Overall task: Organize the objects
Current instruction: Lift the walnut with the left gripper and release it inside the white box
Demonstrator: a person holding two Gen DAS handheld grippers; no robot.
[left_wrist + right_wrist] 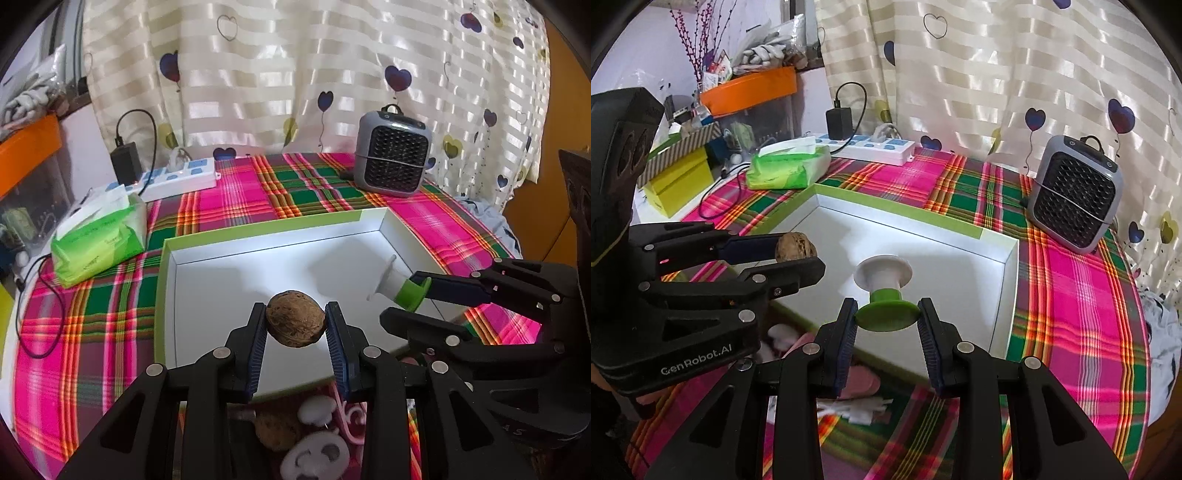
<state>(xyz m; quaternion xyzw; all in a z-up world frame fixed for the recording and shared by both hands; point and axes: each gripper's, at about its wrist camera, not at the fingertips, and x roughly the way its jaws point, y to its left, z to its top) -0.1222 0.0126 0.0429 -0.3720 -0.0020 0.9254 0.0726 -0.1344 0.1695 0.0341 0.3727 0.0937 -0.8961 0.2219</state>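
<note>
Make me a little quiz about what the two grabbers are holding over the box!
1. True or false: the left gripper is holding a spoon.
2. What is the right gripper clamped on? A) the tissue pack B) a green and white spool C) the fan
3. Fill in: both held things hang above the white ____.

Key:
1. False, it holds a walnut.
2. B
3. box
</note>
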